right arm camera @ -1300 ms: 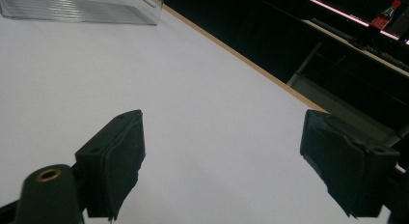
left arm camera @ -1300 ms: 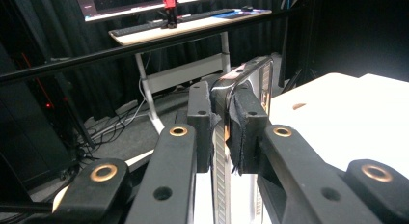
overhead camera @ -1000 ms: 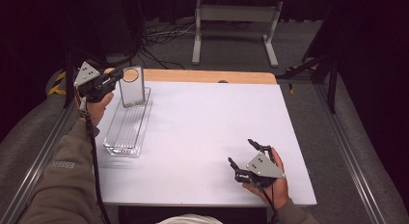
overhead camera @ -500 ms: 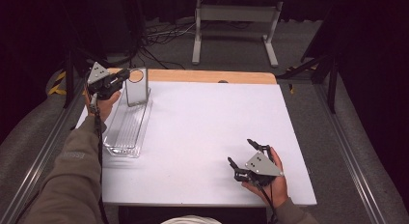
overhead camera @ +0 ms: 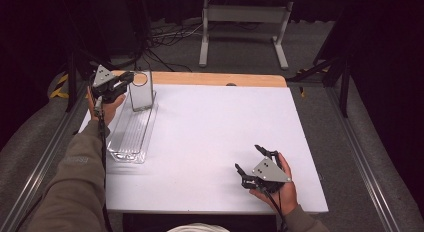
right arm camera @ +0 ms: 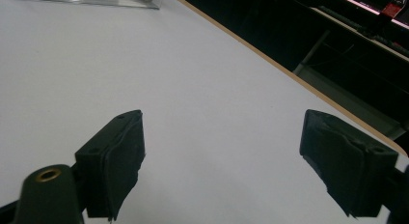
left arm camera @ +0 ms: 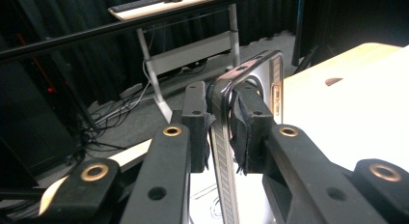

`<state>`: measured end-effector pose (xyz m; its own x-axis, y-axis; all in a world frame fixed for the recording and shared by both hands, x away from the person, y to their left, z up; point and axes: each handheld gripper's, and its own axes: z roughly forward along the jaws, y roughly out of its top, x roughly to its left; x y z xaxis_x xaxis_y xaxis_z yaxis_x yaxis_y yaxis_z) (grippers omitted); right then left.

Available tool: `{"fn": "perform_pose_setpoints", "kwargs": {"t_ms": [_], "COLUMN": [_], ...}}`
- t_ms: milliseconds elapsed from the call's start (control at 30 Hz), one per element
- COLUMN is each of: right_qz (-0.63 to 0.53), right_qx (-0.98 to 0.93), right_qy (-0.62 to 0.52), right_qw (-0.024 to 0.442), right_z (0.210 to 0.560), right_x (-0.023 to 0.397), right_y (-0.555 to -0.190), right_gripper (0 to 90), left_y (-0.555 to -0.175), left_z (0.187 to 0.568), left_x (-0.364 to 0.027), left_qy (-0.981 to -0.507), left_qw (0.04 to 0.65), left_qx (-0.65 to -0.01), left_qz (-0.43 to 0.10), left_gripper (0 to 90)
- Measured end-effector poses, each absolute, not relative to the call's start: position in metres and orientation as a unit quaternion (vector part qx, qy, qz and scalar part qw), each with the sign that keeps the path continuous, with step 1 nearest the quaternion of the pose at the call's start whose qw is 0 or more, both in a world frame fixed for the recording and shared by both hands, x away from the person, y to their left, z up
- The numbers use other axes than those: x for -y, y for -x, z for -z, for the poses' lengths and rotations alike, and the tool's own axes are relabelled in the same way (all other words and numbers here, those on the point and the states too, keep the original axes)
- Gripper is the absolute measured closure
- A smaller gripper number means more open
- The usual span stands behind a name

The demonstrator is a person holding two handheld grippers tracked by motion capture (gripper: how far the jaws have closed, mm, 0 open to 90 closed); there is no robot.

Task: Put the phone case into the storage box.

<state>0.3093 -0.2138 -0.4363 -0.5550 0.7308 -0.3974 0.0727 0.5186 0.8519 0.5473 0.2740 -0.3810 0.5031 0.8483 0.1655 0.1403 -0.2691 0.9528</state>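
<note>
Dark curtains and trailing cables back the white counter (overhead camera: pixel 215 142), whose far edge shows bare wood. Near its left side lies a clear ribbed tray (overhead camera: pixel 131 137), and at the tray's far end a clear phone case (overhead camera: pixel 141 90) stands upright, its lower edge at the tray. A second ago the left hand-held gripper (overhead camera: pixel 127 81) carried this case higher and nearer the far edge; now it has come down and toward the person. Its jaws have just been opening a little, yet in the left gripper view the pads (left arm camera: pixel 243 132) flank the case's rim (left arm camera: pixel 226 89) closely, seemingly touching. I judge the case is being set in the tray and release is just beginning. The right hand-held gripper (overhead camera: pixel 251 164) rests spread wide and empty near the counter's front right, unmoved.
</note>
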Motion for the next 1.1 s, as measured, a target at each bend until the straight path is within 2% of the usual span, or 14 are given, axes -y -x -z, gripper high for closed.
{"fn": "perform_pose_setpoints", "kwargs": {"t_ms": [400,533,667,700,833,1100], "right_qz": [-0.416,-0.414,-0.414,-0.414,-0.412,-0.411], "right_qx": [-0.778,-0.781,-0.781,-0.781,-0.784,-0.785], "right_qy": [-0.257,-0.254,-0.251,-0.252,-0.251,-0.248], "right_qw": [0.395,0.393,0.394,0.393,0.391,0.391], "right_z": [0.4366,0.4373,0.4369,0.4369,0.438,0.4386], "right_x": [0.2139,0.2128,0.2123,0.2121,0.211,0.2103], "right_y": [-0.3084,-0.3081,-0.3074,-0.3074,-0.3076,-0.3075], "right_gripper": [16.4,16.5,16.5,16.5,16.6,16.6], "left_y": [-0.5558,-0.5558,-0.5553,-0.5548,-0.5539,-0.5515], "left_z": [0.3795,0.3801,0.3795,0.379,0.3775,0.3748], "left_x": [-0.2705,-0.2696,-0.271,-0.2712,-0.2711,-0.2713], "left_qy": [-0.713,-0.708,-0.703,-0.701,-0.7,-0.692], "left_qw": [0.462,0.465,0.47,0.47,0.465,0.469], "left_qx": [-0.36,-0.367,-0.368,-0.369,-0.371,-0.377], "left_qz": [-0.386,-0.386,-0.387,-0.389,-0.394,-0.399], "left_gripper": [66.9,60.1,57.9,52.4,43.5,35.2]}}
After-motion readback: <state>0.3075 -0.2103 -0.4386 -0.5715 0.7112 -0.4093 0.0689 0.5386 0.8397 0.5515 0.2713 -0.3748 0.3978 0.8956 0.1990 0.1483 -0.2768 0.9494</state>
